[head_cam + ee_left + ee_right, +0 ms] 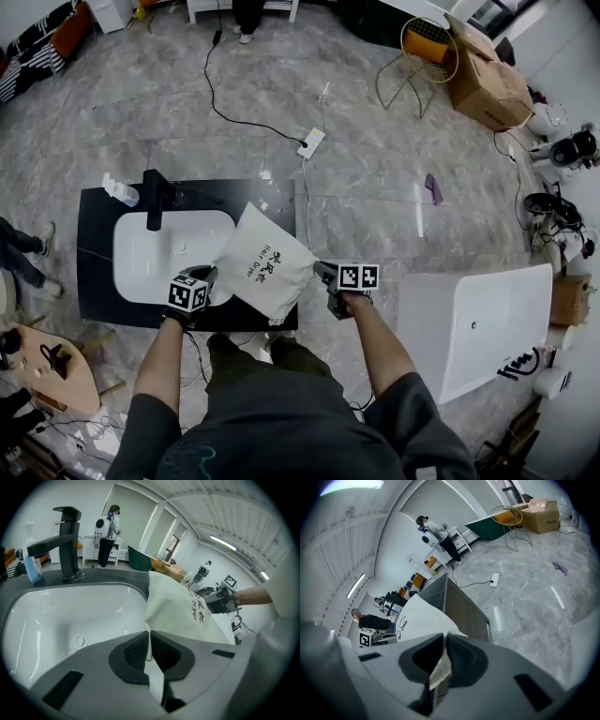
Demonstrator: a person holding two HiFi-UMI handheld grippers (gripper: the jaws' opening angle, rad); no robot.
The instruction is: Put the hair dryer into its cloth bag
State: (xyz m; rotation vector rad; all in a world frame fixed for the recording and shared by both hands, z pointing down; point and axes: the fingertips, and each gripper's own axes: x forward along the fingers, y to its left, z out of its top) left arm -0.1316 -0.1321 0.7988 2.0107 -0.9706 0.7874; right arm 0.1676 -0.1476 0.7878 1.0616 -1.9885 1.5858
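The left hand-held gripper (149, 644) and right hand-held gripper (443, 660) each pinch an edge of the cloth bag (262, 262), stretched between them over the desk (94, 225) beside the sink basin (150, 253); being light, limp fabric, it probably handles best by its hem.

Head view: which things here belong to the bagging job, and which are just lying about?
Job: white cloth bag with black lettering; left tongs and right tongs, both pinching its edges.
Lying about: black tap, white basin, brown cardboard box, white power strip on the floor.
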